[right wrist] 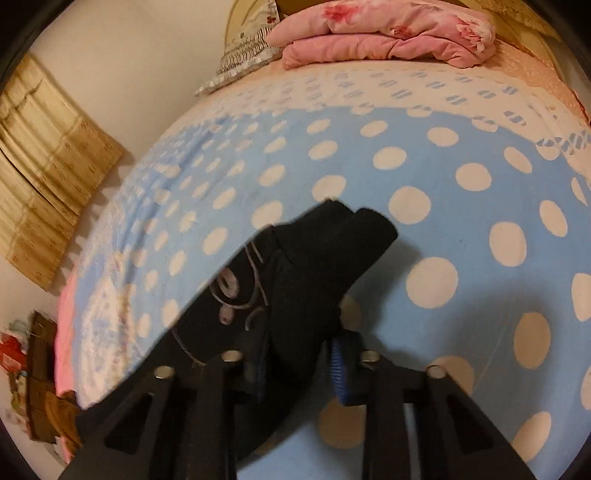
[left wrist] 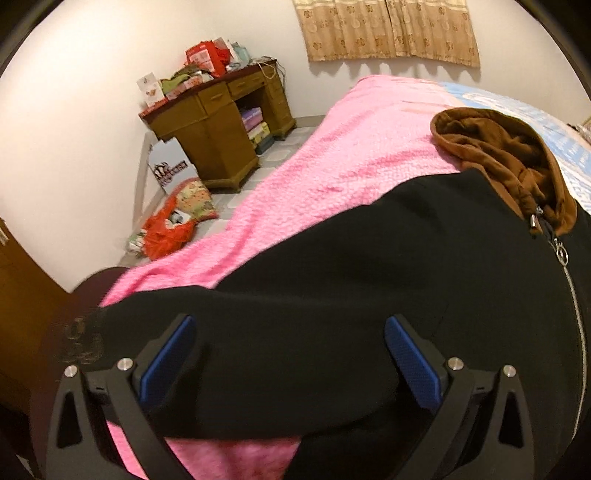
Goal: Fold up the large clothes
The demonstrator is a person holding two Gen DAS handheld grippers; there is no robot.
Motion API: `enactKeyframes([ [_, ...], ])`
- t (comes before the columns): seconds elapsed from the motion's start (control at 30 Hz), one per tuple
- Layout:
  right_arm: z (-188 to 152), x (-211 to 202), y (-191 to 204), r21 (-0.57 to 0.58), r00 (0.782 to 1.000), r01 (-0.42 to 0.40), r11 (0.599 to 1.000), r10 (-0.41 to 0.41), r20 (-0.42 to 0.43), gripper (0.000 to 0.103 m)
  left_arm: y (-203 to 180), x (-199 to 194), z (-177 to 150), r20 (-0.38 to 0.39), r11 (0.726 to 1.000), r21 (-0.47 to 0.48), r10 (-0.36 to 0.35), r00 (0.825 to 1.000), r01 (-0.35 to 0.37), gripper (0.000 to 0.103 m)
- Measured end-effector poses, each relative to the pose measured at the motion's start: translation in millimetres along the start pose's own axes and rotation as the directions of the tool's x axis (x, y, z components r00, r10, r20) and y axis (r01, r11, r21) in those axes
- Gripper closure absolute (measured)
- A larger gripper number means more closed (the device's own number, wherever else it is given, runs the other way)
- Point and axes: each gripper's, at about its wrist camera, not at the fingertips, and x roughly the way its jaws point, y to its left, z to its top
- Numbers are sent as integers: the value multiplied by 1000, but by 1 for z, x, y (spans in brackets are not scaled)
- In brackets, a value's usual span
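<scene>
A black zip-up jacket with a brown hood lies spread on a pink blanket that covers the bed. Its zipper runs down the right edge of the left wrist view. My left gripper hovers open over one black sleeve, its blue pads wide apart and not pressing the cloth. In the right wrist view my right gripper is shut on the other black sleeve. The cuff, with a grey print, sticks out ahead of the fingers above the blue dotted sheet.
A folded pink quilt and a pillow lie at the head of the bed. A cluttered wooden desk stands in the corner, with a red bag and a white box on the floor. Beige curtains hang behind the bed.
</scene>
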Motion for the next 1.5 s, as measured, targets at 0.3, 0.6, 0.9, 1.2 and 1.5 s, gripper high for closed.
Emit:
enactKeyframes([
  [0.3, -48, -126, 170, -425, 962, -185, 886, 251, 105, 86, -3, 16, -14, 66, 998, -43, -51, 997, 54, 0],
  [0.6, -258, -173, 388, -700, 832, -510, 500, 494, -254, 86, -8, 26, -9, 55, 996, -55, -70, 996, 73, 0],
  [0.9, -442, -52, 435, -655, 759, -649, 386, 269, -593, 79, 3, 40, -3, 29, 980, -113, -164, 986, 166, 0],
  [1.2, -443, -66, 425, -431, 555, -823, 370, 366, -747, 25, 3, 47, -2, 21, 977, -117, -174, 985, 175, 0],
  [1.5, -351, -93, 346, -756, 932, -350, 553, 285, -224, 25, 3, 48, -6, 24, 978, -116, -170, 985, 172, 0],
])
